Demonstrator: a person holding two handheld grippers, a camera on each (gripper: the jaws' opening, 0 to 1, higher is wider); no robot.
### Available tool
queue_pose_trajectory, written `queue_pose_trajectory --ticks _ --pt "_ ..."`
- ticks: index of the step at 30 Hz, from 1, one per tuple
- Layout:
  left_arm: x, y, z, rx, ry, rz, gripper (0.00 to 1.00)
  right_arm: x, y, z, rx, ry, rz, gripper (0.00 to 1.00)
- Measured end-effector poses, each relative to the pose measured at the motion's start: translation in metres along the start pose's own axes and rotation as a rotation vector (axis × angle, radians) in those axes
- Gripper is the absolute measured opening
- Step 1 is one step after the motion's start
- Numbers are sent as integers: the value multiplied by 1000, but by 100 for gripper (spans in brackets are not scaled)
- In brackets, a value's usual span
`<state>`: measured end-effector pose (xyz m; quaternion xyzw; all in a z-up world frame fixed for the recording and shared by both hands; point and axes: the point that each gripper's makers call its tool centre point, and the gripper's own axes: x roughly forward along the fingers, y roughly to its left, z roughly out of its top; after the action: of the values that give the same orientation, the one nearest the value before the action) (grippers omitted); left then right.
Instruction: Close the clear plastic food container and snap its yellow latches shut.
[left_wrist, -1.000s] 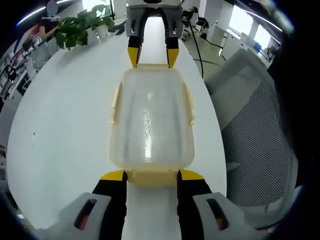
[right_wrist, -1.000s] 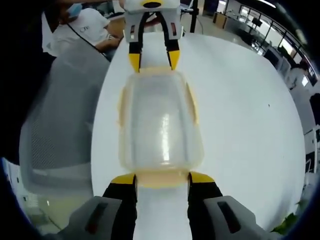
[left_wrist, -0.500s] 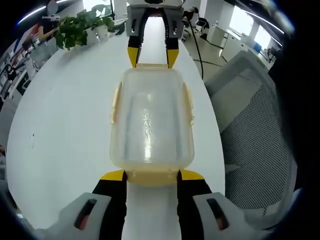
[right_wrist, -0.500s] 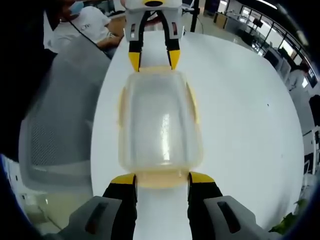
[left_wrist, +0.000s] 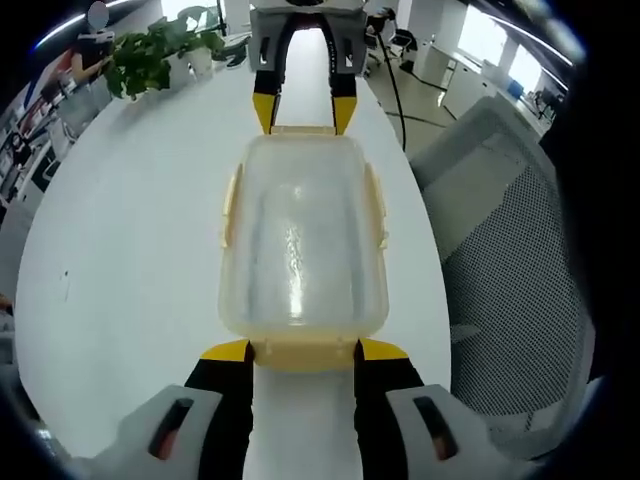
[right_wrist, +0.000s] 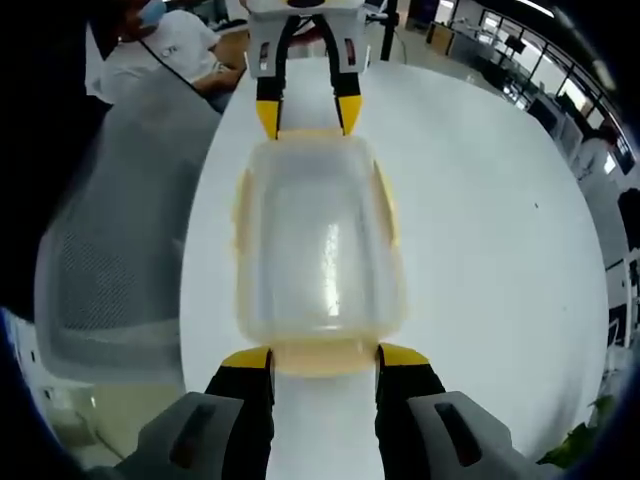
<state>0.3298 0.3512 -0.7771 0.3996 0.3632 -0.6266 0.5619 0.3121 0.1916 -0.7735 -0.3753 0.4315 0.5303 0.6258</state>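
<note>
My clear plastic food container (left_wrist: 303, 240) with its cloudy lid hides whatever is inside. I can't tell if its pale yellow side latches (left_wrist: 231, 205) are snapped down. The grey mesh chair (left_wrist: 510, 270) is cut off by the edge.

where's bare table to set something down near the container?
Bare table runs from the container toward the plant. The chair side leaves a thin strip. Both short ends are crowded by the left gripper and right gripper.

A white, rounded desk (left_wrist: 130, 230) carries a clear plastic food container (left_wrist: 303, 240) with yellow latches (left_wrist: 378, 205), standing lid-on near one edge. A potted plant (left_wrist: 150, 55) is seen at the desk's far end. The remaining surface is plain white.
</note>
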Motion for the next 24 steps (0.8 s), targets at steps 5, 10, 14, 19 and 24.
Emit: queue_pose_trajectory --ticks 5,10,14,19,24 --pt "0 -2 2 -12 -14 -5 38 4 1 -4 -7 13 2 38" --pt "2 -3 3 -10 -10 -3 38 6 1 -6 -9 16 6 38" --pt "3 -3 3 -14 -7 -2 38 6 2 -6 -9 11 9 38" --pt "4 -3 2 -9 2 2 38 6 1 -6 -9 6 6 38" --pt "6 -3 2 -11 4 -1 38 7 2 -7 -8 -4 7 38"
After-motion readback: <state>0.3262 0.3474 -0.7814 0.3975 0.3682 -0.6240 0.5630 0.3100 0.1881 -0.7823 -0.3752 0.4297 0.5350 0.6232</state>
